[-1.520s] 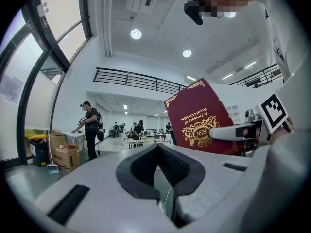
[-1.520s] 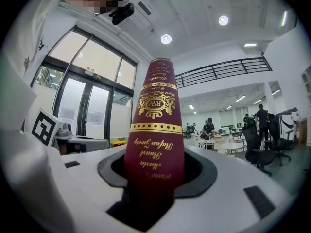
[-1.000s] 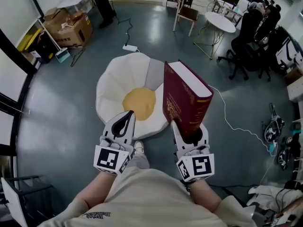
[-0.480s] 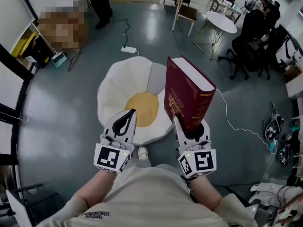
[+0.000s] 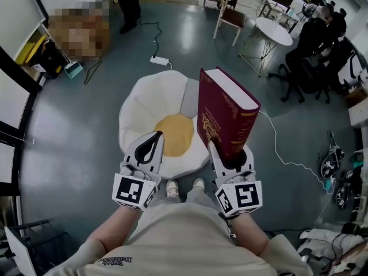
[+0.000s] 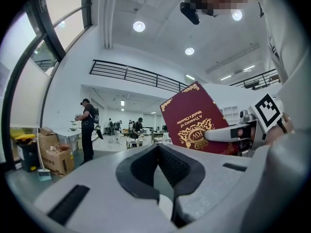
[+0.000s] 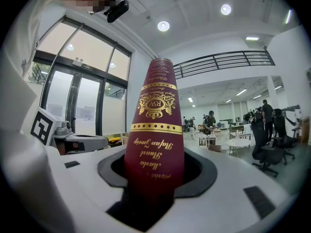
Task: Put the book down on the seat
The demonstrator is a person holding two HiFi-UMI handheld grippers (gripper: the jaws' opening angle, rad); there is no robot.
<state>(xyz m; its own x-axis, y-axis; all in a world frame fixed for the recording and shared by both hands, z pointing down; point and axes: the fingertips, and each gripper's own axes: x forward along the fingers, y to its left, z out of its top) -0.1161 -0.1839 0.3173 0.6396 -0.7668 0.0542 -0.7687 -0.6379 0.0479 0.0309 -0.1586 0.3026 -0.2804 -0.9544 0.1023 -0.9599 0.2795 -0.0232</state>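
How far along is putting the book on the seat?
Done: the book is picked up and clamped upright in the right gripper. In hand: it is held in the air, with the seat on the floor just ahead. Left: lay it on the seat and let go. The left gripper is shut and empty.

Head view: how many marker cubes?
2: one black-and-white marker cube on the left gripper, one on the right gripper holding the upright maroon hardback book. None seem hidden.
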